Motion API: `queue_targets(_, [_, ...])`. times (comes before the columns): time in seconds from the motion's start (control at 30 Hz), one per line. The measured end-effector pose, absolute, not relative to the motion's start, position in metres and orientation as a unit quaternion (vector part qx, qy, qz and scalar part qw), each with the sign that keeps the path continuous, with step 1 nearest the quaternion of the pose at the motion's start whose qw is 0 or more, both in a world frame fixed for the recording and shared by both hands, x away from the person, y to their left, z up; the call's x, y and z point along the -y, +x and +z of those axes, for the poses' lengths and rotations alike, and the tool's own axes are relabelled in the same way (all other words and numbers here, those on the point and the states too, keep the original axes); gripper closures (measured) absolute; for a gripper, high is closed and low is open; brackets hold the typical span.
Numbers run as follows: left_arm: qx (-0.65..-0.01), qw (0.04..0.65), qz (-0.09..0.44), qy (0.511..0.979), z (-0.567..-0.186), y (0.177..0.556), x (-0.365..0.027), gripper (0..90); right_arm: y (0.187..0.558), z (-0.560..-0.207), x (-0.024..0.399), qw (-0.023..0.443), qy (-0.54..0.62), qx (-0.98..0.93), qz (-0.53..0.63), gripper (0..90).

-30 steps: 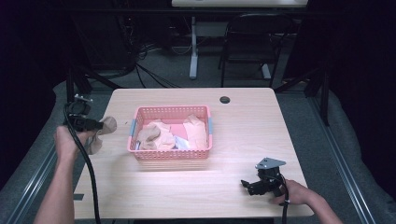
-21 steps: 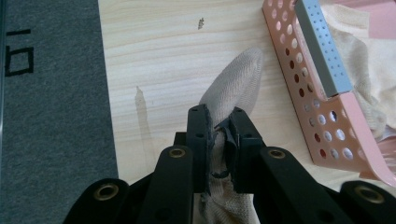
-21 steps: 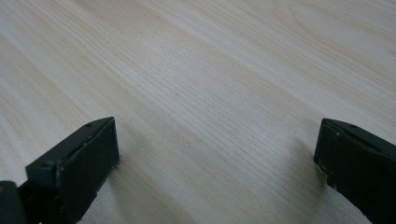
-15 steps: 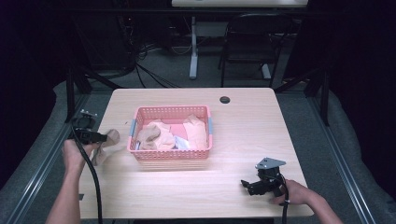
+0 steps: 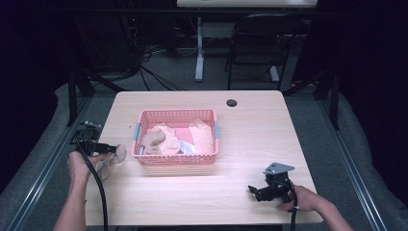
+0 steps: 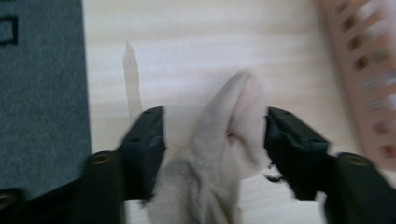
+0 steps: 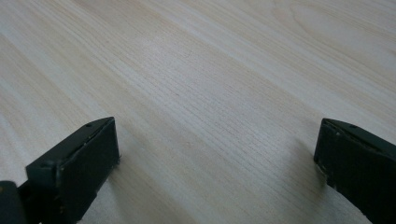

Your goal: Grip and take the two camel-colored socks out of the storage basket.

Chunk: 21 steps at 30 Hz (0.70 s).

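A beige cloth point(image 5: 113, 159) lies bunched on the table at the left, just outside the pink basket point(image 5: 175, 113). My left gripper point(image 5: 111, 149) is low over it. In the left gripper view the cloth point(image 6: 233, 116) stands up between the jaws of the left gripper point(image 6: 215, 137); the jaws are apart, the cloth leans on the right-hand one and a gap shows at the other tip. My right gripper point(image 5: 253, 190) rests near the front right of the table. It is open point(image 7: 217, 149) over bare wood.
Several more beige and pink cloths point(image 5: 166, 138) fill the basket, whose wall point(image 6: 364, 70) runs close to the right of my left gripper. A small black disc point(image 5: 232, 103) sits at the table's far edge. The table's left edge and grey floor point(image 6: 42, 93) are close by.
My left gripper has come down and toward the person with the beige cloth, from raised beside the basket to low over the table. Its jaws now stand apart. The right gripper has not moved.
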<state>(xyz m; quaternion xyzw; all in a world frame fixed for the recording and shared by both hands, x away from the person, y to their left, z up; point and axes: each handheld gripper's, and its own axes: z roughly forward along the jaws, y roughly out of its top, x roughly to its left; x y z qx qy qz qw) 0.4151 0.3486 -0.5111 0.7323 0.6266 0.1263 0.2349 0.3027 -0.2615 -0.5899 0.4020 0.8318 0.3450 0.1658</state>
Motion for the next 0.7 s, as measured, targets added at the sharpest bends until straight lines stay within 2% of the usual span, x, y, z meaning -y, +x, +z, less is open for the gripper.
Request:
queue_targets(0.03, [-0.617,0.255,0.140,0.731,-0.490,0.411,-0.346,29.5,0.303,-0.590,0.261,0.166,0.402,-0.832,0.345,0.0])
queue_targets(0.07, [-0.617,0.255,0.140,0.731,-0.490,0.411,-0.346,23.5,0.303,-0.590,0.261,0.166,0.402,-0.832,0.345,0.0])
queue_targets(0.1, [-0.612,0.258,0.143,0.734,-0.479,0.410,-0.343,23.5,0.303,-0.590,0.261,0.166,0.402,-0.832,0.345,0.0])
queue_targets(0.17, [-0.602,0.260,0.145,0.741,-0.462,0.409,-0.335,15.3,0.303,-0.590,0.262,0.165,0.402,-0.832,0.345,0.0])
queue_targets(0.23, [-0.589,0.264,0.153,0.748,-0.447,0.411,-0.326,11.9,0.303,-0.590,0.261,0.166,0.402,-0.832,0.345,0.0])
queue_targets(0.4, [-0.582,0.263,0.165,0.752,-0.434,0.422,-0.308,0.0,0.303,-0.590,0.262,0.165,0.401,-0.832,0.345,0.0])
queue_targets(0.53, [-0.564,0.270,0.173,0.761,-0.425,0.425,-0.291,0.0,0.303,-0.590,0.262,0.166,0.402,-0.832,0.345,0.0])
queue_targets(0.7, [-0.529,0.291,0.152,0.782,-0.423,0.432,-0.265,0.0,0.303,-0.590,0.262,0.165,0.401,-0.832,0.345,0.0])
